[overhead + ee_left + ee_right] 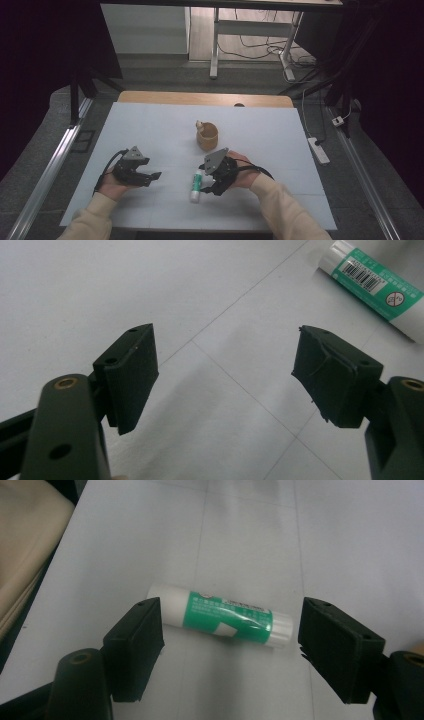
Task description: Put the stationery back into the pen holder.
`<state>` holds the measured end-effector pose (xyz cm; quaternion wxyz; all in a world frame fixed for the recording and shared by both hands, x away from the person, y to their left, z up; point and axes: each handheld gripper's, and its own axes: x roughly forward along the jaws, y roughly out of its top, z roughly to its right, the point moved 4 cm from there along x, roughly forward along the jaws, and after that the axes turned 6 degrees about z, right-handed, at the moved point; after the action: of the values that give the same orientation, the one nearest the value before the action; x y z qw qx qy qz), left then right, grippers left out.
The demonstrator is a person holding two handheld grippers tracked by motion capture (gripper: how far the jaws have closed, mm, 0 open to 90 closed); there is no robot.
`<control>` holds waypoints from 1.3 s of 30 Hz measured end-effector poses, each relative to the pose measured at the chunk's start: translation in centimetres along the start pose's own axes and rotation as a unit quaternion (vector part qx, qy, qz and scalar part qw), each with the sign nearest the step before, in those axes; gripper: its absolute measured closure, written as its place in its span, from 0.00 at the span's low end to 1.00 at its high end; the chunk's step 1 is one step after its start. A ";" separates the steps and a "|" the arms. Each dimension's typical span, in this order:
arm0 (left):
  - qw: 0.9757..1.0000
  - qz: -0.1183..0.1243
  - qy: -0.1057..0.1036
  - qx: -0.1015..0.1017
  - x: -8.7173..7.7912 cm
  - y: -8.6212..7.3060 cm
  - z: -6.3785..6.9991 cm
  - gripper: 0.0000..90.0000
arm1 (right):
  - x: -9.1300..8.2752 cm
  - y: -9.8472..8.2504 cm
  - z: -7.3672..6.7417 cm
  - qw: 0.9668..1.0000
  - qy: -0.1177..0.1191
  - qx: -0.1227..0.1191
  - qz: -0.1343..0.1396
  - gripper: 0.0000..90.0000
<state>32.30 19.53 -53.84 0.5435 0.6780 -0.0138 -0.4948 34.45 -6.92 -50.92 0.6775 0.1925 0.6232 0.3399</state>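
While it lies flat on the white table cover (150, 125), the single glue stick (220, 621) sits between the spread jaws of the right gripper (230, 642), just in front of them; neither pad touches it. Its white tube carries a green label with small white print too blurred to read, and the left gripper view shows a barcode and a round red-ringed symbol on that label. Up the table, well apart from the stick, one wooden cup (207, 137) stands upright with a pale object leaning out over its rim; what that is cannot be told. To the left, the left gripper (225, 375) rests with its jaws wide and nothing between them, the stick off to its side.
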 end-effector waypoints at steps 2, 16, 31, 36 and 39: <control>1.000 0.000 0.000 0.000 0.0 0.0 0.0 0.28 | 0.4 0.1 -0.1 1.000 0.006 -0.006 -0.006 0.29; 1.000 0.000 0.001 -0.002 0.0 0.0 -0.1 0.28 | 2.7 0.6 -0.5 0.996 0.060 -0.046 -0.040 0.31; 1.000 -0.002 0.001 -0.001 0.0 0.0 -0.2 0.28 | 4.4 1.0 -0.7 0.987 0.109 -0.092 -0.078 0.38; 1.000 0.000 0.003 -0.001 0.0 0.0 -0.1 0.28 | 5.2 0.8 -0.8 0.982 0.114 -0.115 -0.097 0.44; 1.000 0.000 0.004 -0.001 0.0 0.0 -0.2 0.28 | 5.4 0.5 -0.7 0.982 0.110 -0.121 -0.099 0.56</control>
<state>32.44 19.63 -53.84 0.5441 0.6797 -0.0113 -0.4919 33.65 -2.85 -54.52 0.6536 0.0077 0.6642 0.3628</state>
